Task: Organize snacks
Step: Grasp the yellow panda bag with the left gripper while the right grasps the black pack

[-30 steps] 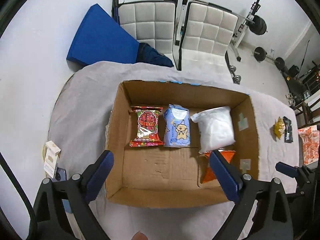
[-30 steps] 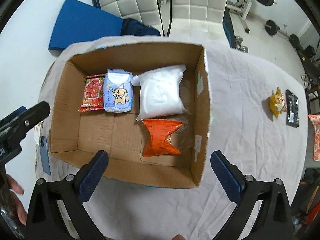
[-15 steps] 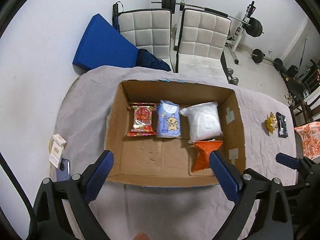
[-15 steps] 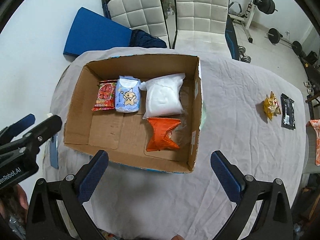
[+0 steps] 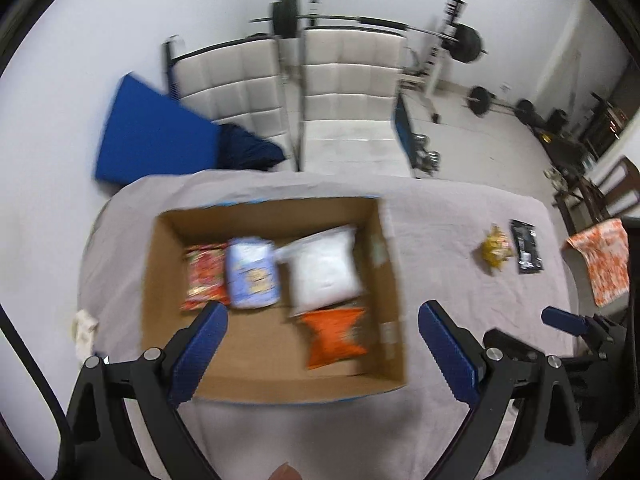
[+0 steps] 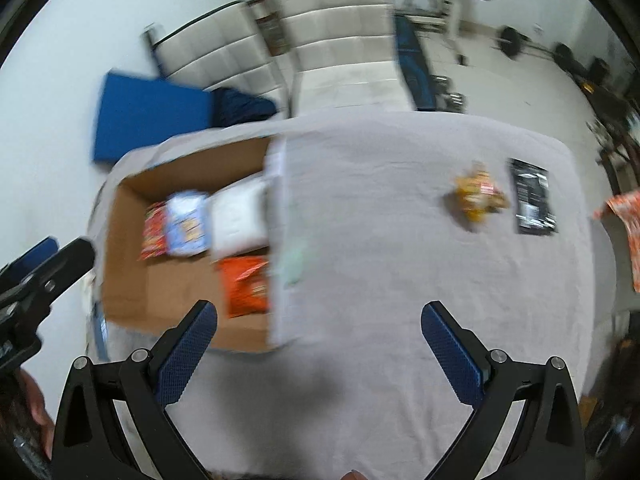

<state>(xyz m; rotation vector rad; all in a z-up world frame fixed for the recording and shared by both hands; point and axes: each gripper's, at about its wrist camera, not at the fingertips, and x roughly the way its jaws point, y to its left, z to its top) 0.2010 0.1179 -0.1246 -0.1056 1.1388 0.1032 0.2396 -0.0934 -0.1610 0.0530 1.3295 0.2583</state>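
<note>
A cardboard box (image 5: 256, 376) (image 6: 128, 248) sits on the grey-clothed table. Inside lie a red packet (image 5: 204, 276), a light blue packet (image 5: 252, 272), a white bag (image 5: 324, 268) and an orange packet (image 5: 336, 336). Out on the cloth to the right are a yellow snack (image 5: 494, 250) (image 6: 478, 196) and a black packet (image 5: 528, 246) (image 6: 532, 202). My left gripper (image 5: 320, 340) hangs open above the box's near edge, empty. My right gripper (image 6: 318, 340) is open and empty over bare cloth, right of the box. Both views are motion-blurred.
An orange-patterned cloth (image 5: 604, 260) hangs at the table's right edge. Two white chairs (image 5: 344, 92), a blue mat (image 5: 152, 144) and gym weights (image 5: 464, 44) stand beyond the far edge. A small white item (image 5: 86, 324) lies left of the box.
Both grippers have pulled back and swung to the right; the box now sits further left in both views and the yellow and black snacks are nearer the centre.
</note>
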